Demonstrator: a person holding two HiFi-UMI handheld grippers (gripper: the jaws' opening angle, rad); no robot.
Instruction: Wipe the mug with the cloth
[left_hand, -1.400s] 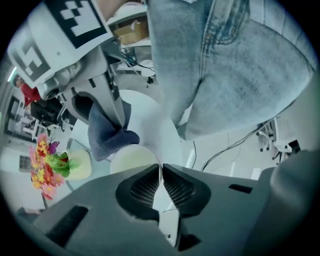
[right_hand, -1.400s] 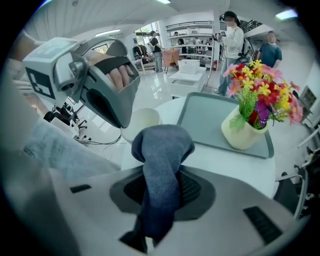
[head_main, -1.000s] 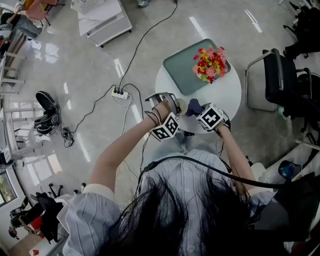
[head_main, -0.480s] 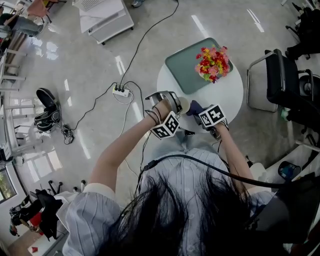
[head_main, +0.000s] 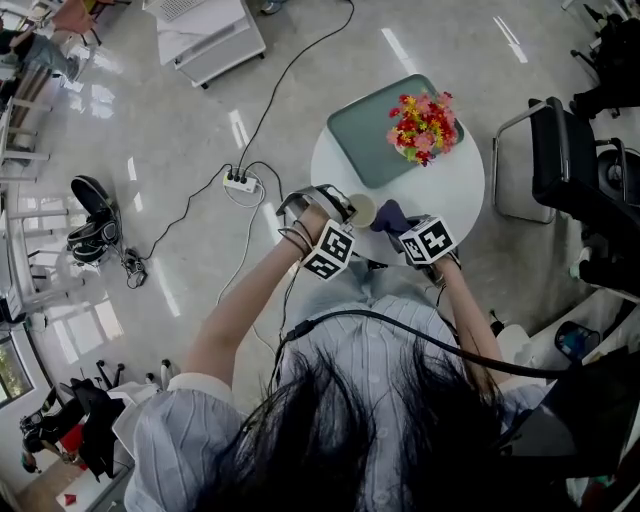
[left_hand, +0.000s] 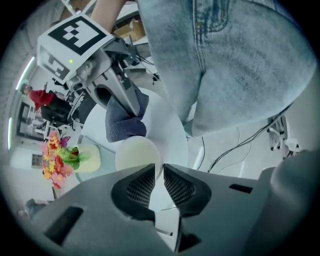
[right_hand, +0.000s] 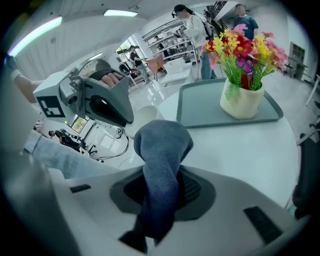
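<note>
While apparently mid-wipe, grips pale cream ceramic mug (left_hand: 136, 156) by rim in left claw (left_hand: 162, 172) at round white desk (right_hand: 240, 145) edge; clamps dark blue terry cloth (right_hand: 162, 145) in right claw (right_hand: 161, 200), touching mug. Cannot confirm completion.

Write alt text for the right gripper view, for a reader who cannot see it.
The right gripper is clamped on a bunched blue-grey cloth over a round white table. Just beyond, the left gripper holds a cream mug; behind stands a cream vase of colourful flowers on a grey-green tray.
</note>
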